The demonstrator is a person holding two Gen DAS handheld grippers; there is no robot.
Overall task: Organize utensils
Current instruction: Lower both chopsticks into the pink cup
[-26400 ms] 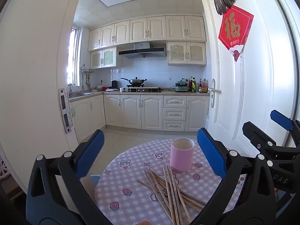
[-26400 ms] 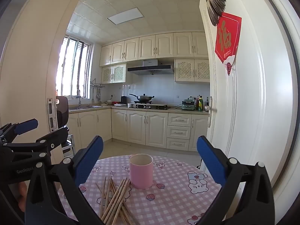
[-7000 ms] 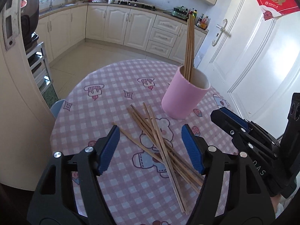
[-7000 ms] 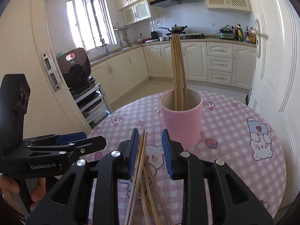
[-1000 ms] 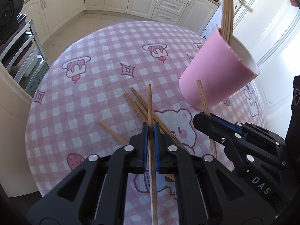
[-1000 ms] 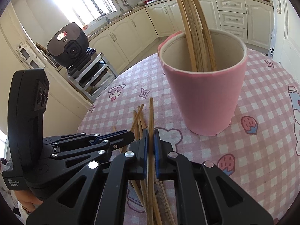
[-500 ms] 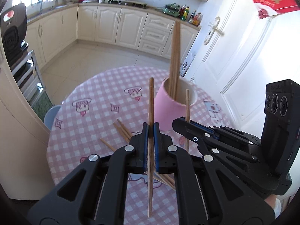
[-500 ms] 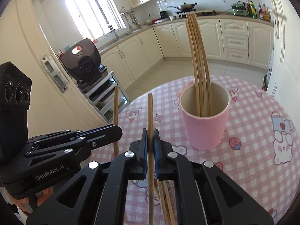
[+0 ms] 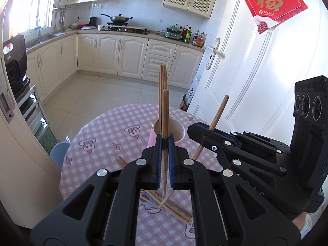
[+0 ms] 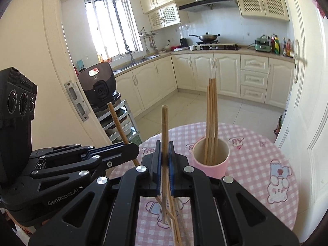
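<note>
Left wrist view: your left gripper [image 9: 164, 141] is clenched on one chopstick [image 9: 165, 106], your right gripper [image 10: 164, 145] on another chopstick [image 10: 164, 123], both lifted above the round pink-checked table [image 9: 98, 135]. Three or four stand in the pink cup [image 10: 211, 160]; several lie loose [image 9: 174, 211] on the cloth. A cream kitchen lies beyond.

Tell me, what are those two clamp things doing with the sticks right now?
Left gripper shut on one chopstick. Right gripper shut on another chopstick. Pink cup holds several; loose chopsticks lie on the table. Nothing blocks the cup.
</note>
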